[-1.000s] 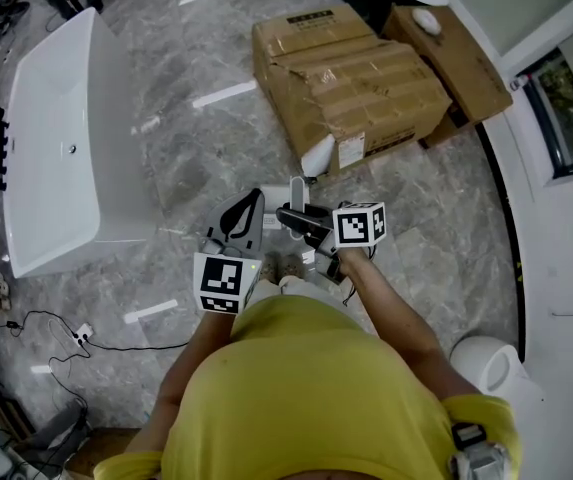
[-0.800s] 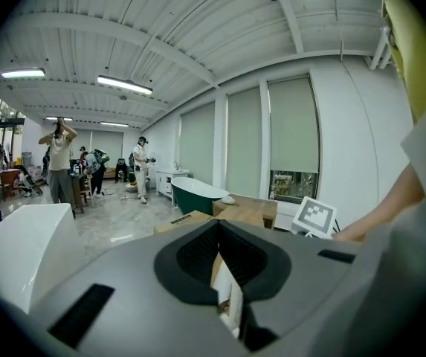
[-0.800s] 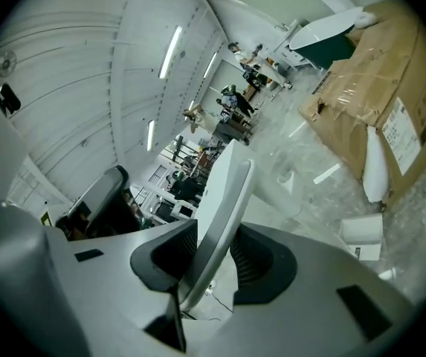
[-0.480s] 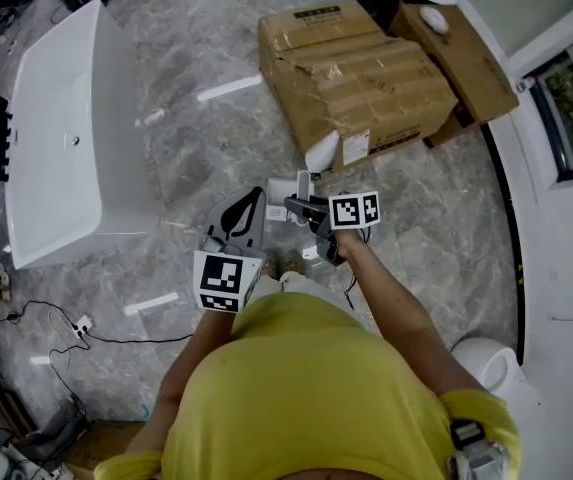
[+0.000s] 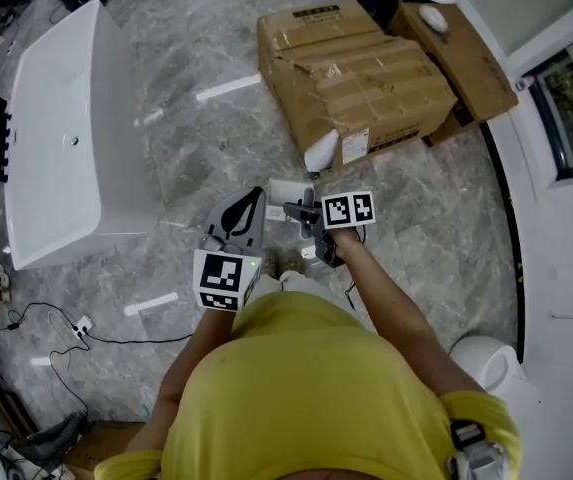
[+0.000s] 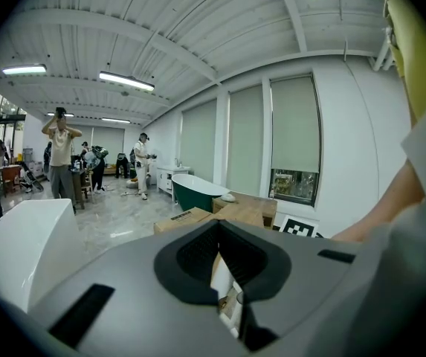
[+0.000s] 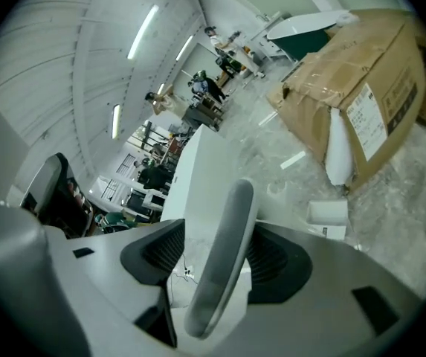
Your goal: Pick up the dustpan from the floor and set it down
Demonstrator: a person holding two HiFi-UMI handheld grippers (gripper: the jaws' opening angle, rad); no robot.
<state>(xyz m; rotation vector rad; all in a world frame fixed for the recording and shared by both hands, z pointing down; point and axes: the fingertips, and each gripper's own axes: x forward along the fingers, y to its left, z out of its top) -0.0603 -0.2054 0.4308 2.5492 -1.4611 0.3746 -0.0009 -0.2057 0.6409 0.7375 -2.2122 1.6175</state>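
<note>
Release stage: right gripper has come down since a second ago and its jaws have just been opening. The grey dustpan handle stands upright between them, pads no longer squeezing it.
Probably the dustpan is set down and being let go, just ahead of the person's feet. The pan itself isn't clear in any view, so I can't confirm it sits flat. Around: white bathtub well off to the left, big torn cardboard box ahead, small white box on the floor near the handle, cable behind left. Left gripper hangs beside, clenched on nothing. Only the white box is close enough to snag a tipping handle.
</note>
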